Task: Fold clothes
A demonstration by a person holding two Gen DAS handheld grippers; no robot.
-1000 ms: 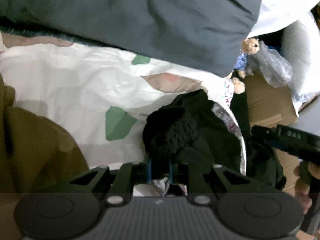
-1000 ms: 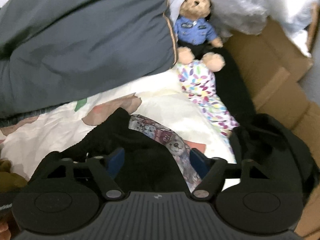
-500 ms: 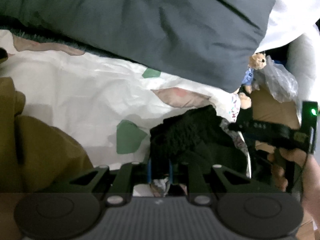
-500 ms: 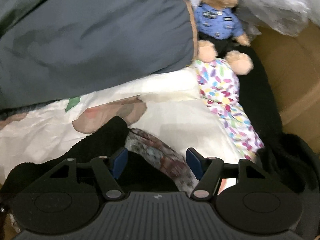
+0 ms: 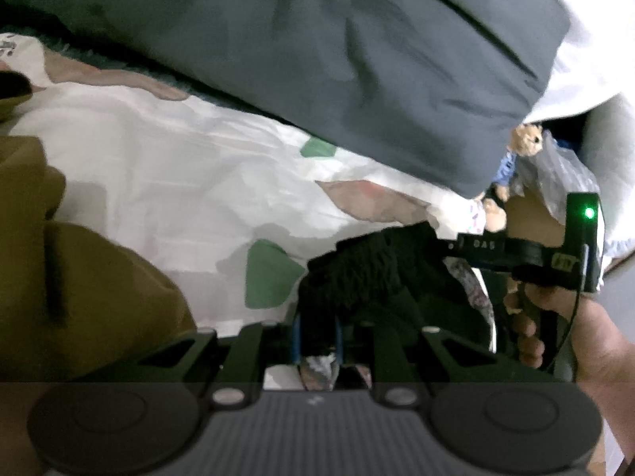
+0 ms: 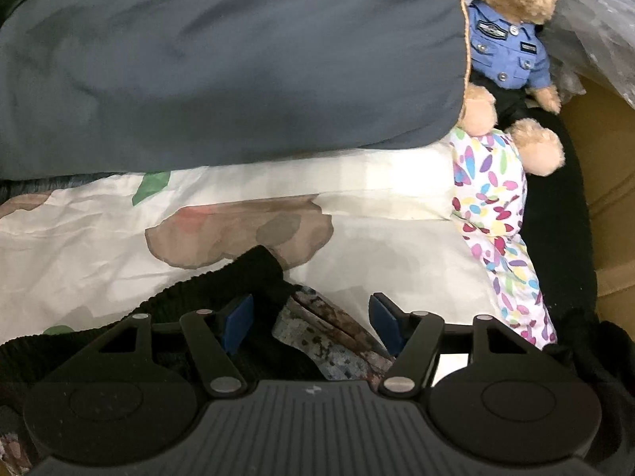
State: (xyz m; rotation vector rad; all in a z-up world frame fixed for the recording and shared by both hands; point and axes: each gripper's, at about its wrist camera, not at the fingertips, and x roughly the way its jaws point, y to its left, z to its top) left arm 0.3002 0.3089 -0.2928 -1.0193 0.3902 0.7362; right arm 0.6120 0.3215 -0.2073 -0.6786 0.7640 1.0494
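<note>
A black knitted garment (image 5: 365, 273) with a patterned lining lies crumpled on a white bedsheet with green and pink patches (image 5: 178, 182). My left gripper (image 5: 316, 329) is shut on the garment's near edge, and the black knit bunches up just past the fingers. In the right wrist view the same black garment (image 6: 222, 289) and its patterned fabric (image 6: 329, 333) lie between the blue pads. My right gripper (image 6: 309, 317) is open over them. The right gripper's body (image 5: 528, 254) shows in the left wrist view, held by a hand (image 5: 555, 329).
A big grey pillow (image 6: 222, 59) fills the back of the bed. An olive-brown garment (image 5: 79, 277) lies at the left. A teddy bear in a blue shirt (image 6: 512, 51), a colourful speckled cloth (image 6: 492, 198), a plastic bag (image 6: 599, 27) and a cardboard box (image 6: 607, 182) sit at the right.
My right gripper has moved forward over the garment toward the pillow and bear, its jaws staying open. The left gripper keeps its hold, and the garment has shifted a little to the right.
</note>
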